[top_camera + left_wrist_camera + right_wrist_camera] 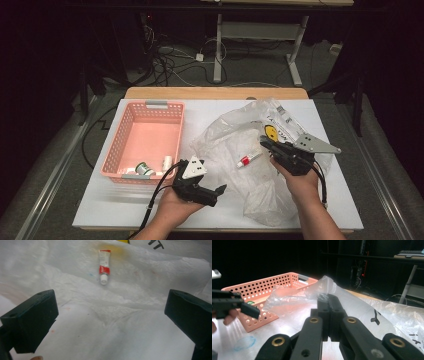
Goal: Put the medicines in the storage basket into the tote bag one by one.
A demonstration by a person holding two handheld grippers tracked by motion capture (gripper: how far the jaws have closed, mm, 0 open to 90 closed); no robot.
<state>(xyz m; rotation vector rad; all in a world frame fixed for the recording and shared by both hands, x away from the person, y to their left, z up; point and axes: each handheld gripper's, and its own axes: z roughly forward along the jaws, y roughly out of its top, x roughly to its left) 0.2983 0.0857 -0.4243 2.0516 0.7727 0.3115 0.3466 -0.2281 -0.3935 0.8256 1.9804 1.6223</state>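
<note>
The small red-and-white tube (104, 266) lies on the crinkled plastic bag (225, 145), pinched by the clenched right tool (264, 142). The released left tool (220, 189) could snag film, dragging the tube away.

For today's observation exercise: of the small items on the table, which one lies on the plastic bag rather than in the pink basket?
The red-and-white tube lies on the clear plastic bag; the others sit in the pink basket.
</note>
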